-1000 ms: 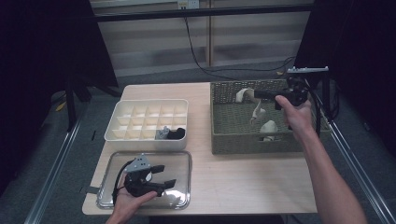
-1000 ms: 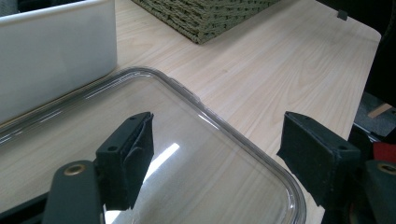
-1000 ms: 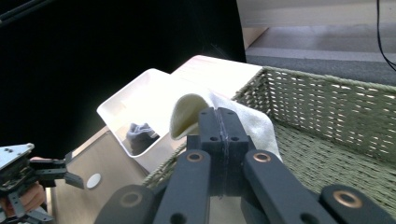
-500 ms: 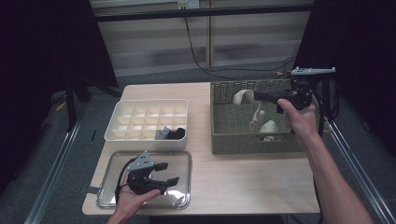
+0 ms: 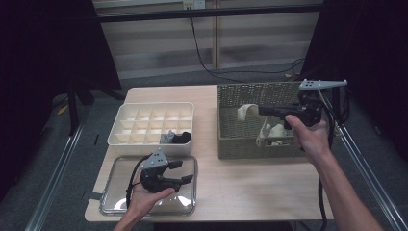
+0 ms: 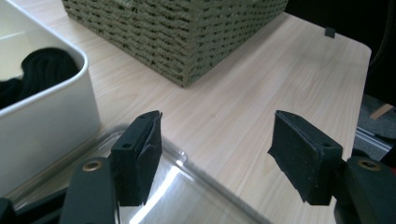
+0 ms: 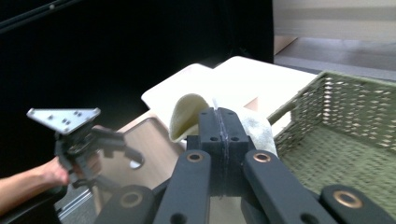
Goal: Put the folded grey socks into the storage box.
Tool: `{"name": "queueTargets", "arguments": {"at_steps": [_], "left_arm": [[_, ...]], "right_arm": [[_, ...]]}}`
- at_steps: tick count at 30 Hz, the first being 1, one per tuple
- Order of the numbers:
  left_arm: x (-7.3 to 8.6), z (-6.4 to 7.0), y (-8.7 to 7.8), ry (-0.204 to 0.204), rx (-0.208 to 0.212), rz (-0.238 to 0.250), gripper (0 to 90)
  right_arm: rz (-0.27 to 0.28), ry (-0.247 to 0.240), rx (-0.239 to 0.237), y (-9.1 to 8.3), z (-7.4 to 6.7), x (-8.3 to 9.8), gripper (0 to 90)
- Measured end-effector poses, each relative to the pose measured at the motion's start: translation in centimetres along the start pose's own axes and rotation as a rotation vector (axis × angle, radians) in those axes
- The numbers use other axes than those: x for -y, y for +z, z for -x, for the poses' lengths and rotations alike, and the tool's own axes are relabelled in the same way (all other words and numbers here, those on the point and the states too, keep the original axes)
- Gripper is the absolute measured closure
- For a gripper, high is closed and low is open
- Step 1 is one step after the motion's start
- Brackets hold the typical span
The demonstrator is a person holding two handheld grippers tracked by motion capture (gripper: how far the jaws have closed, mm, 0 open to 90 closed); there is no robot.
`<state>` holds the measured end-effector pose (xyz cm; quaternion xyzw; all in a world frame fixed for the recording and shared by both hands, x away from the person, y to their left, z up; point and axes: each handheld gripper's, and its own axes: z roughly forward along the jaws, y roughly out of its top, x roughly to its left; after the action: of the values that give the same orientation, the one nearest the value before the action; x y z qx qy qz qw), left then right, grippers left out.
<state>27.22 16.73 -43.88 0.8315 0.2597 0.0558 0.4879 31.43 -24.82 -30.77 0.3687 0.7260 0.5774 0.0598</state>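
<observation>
High view shows the right gripper (image 5: pixel 262 109) held level above the wicker basket (image 5: pixel 240 144), jaws pressed together on a cream sock (image 5: pixel 244 111) lifted clear of the others left inside, likely to carry it across to the divided white box (image 5: pixel 126 138), where a dark sock (image 5: pixel 181 138) already fills a corner cell; the left gripper (image 5: pixel 184 172) waits over the clear tray (image 5: pixel 188 204) on the desk (image 5: pixel 250 187), jaws apart and holding nothing, having just been narrowing; no label or writing is legible anywhere.
</observation>
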Motion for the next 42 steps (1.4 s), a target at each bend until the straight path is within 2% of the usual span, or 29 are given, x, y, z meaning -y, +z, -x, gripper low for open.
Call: {"name": "queueTargets", "arguments": {"at_steps": [5,16,20,24,36,42], "left_arm": [[-0.9,0.3,0.7,0.024,0.002,0.012,32.3],[-2.2,0.7,1.9,0.042,0.019,0.028,31.9],[-3.1,1.3,3.0,0.056,0.043,0.034,31.6],[-3.4,2.1,3.9,0.081,0.048,0.019,30.8],[-3.1,2.8,5.1,0.075,0.067,0.012,31.1],[-2.7,3.1,5.7,0.089,0.071,-0.007,30.3]], "right_arm": [[-0.016,-0.009,-0.019,0.6,-1.0,1.1,90.0],[-0.046,-0.016,-0.046,2.0,-2.5,3.7,90.0],[-0.047,-0.003,-0.065,2.4,-2.7,4.6,90.0],[-0.059,0.004,-0.085,2.8,-3.1,5.4,90.0],[-0.090,0.033,-0.115,4.6,-3.6,8.2,90.0],[-0.111,0.037,-0.142,5.8,-4.0,9.4,90.0]]}}
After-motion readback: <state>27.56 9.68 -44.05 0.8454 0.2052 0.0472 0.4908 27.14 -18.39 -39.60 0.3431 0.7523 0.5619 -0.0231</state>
